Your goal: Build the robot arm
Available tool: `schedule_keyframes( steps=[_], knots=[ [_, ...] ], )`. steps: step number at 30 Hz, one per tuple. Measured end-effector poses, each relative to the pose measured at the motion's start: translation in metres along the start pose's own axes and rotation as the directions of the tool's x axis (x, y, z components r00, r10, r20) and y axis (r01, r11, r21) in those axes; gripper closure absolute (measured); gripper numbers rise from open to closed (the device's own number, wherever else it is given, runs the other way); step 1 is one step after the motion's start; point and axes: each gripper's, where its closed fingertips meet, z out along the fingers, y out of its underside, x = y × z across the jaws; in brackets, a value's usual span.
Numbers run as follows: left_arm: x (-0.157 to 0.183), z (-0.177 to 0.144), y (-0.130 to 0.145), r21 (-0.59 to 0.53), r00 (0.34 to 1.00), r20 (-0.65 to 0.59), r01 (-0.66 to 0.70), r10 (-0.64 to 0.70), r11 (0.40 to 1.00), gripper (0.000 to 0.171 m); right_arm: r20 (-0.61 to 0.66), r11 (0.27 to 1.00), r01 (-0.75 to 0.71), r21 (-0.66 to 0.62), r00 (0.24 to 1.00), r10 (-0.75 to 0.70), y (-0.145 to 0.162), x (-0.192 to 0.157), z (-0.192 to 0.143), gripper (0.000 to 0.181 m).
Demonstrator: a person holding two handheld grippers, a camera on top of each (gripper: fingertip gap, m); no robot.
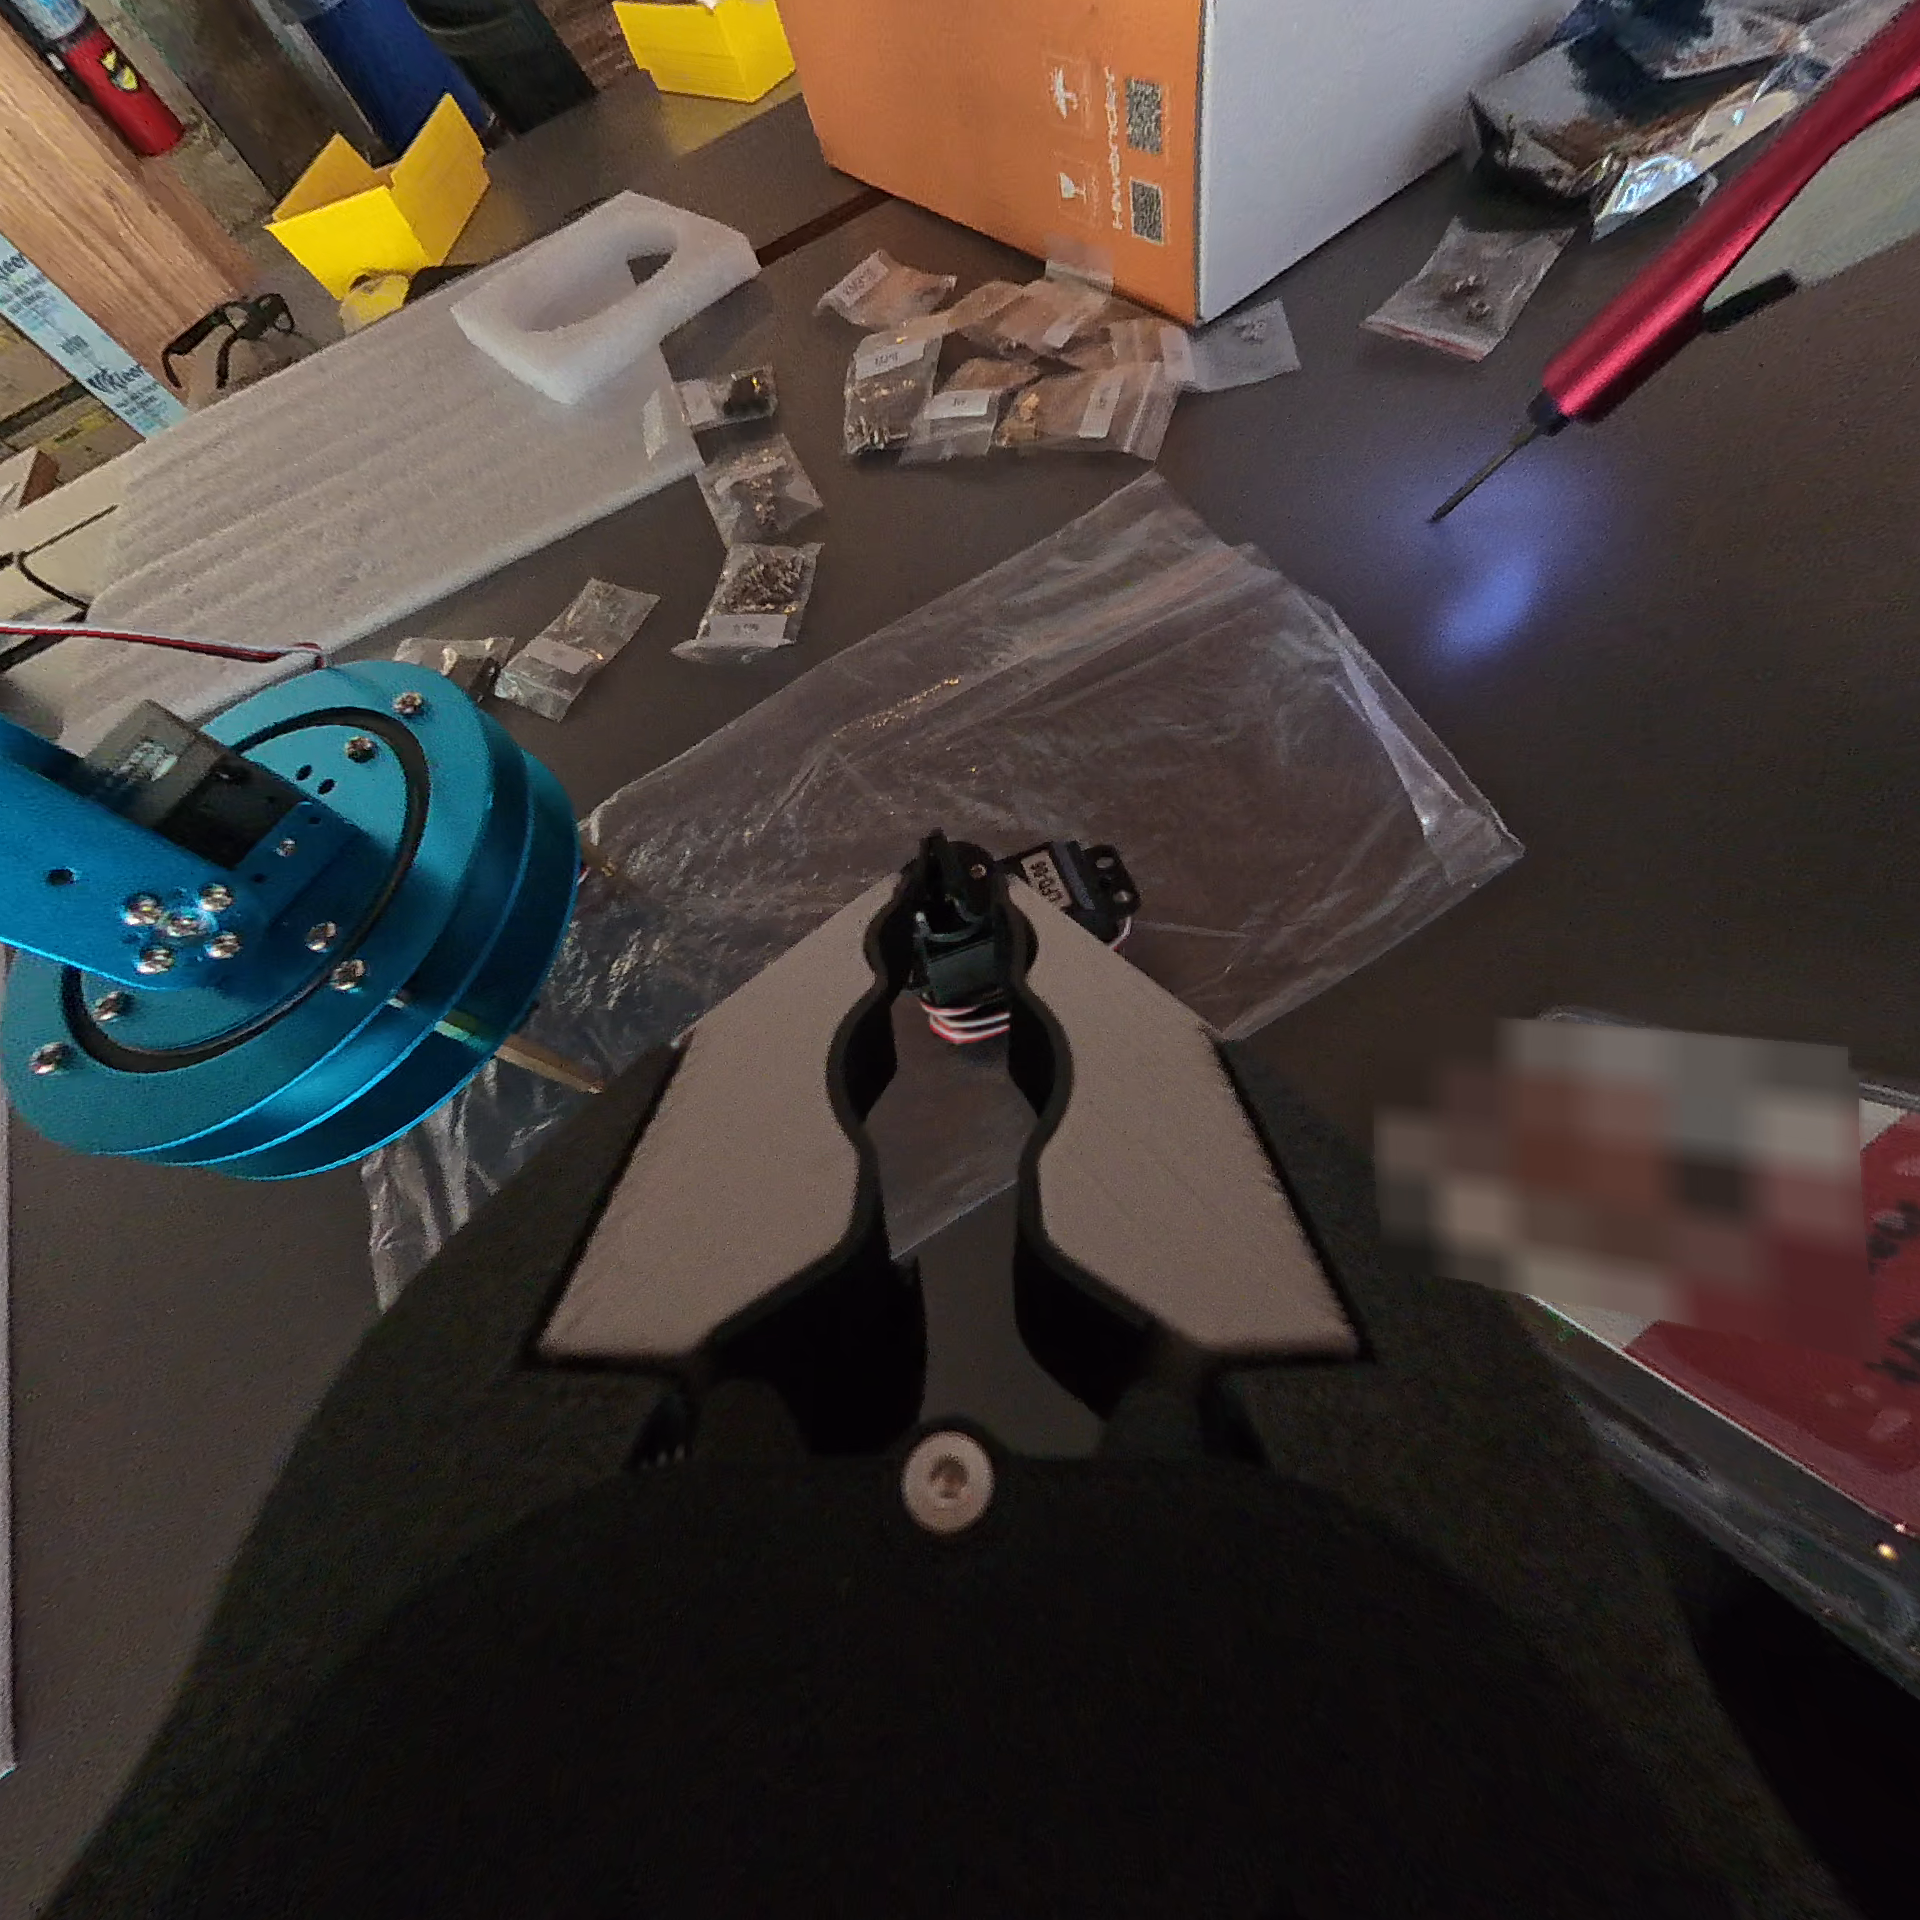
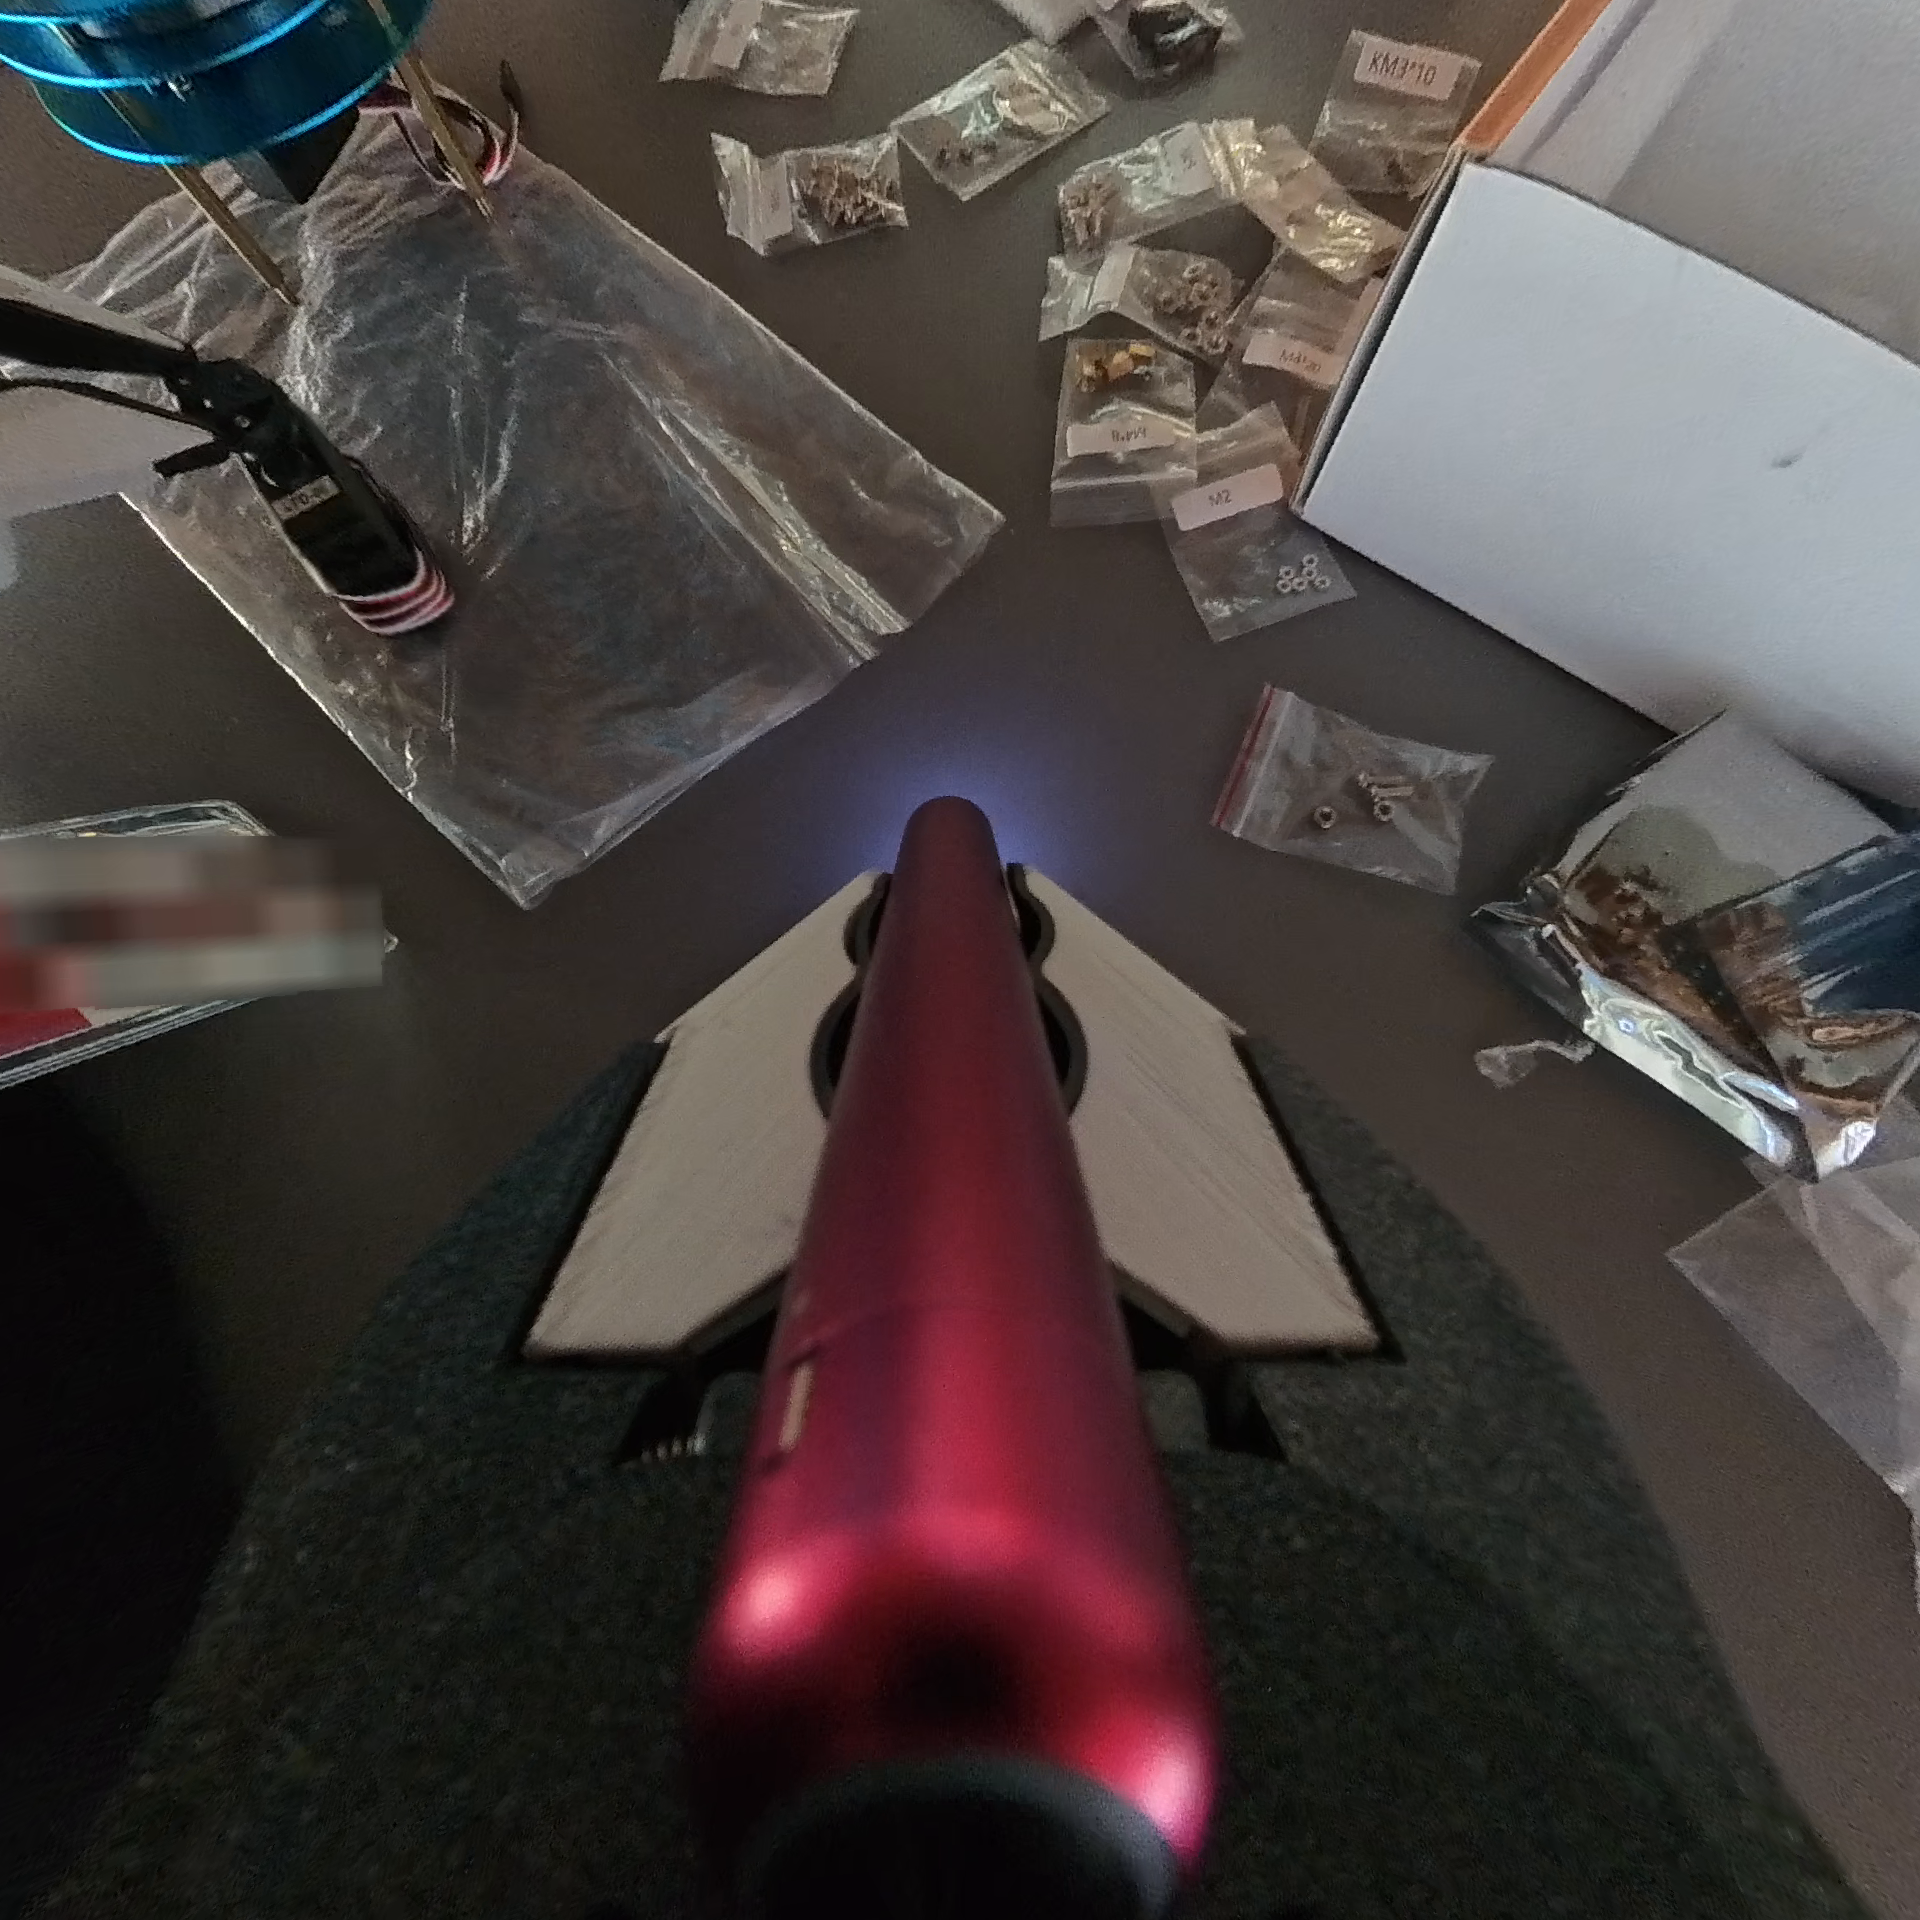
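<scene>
Red screwdriver fills the right wrist view — right gripper clamped on its barrel, tip lit, throwing a bluish glow on the dark table ahead. Left gripper pinched on a small black servo with a coiled striped lead, held over the clear plastic bag. Blue round base sits just left of that claw; small bags of screws lie farther ahead by the orange-and-white box.

One red screwdriver; one black servo; one blue turntable.
</scene>
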Motion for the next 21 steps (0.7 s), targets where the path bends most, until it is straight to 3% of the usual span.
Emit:
schedule_keyframes(
  steps=[8,21],
  knots=[
    [0.0024,0.0002,0.0005,0.009,0.994,-0.041,0.098,-0.097,0.995,0.163,0.026,0.999,-0.032,0.008,0.999,0.032,-0.0029,-0.0047,0.0042,0.159],
    [0.0019,0.0010,0.0001,0.013,0.992,-0.027,0.123,-0.123,0.992,0.164,0.089,0.989,-0.145,0.031,0.986,0.142,-0.0026,-0.0047,0.0076,0.157]
  ],
)
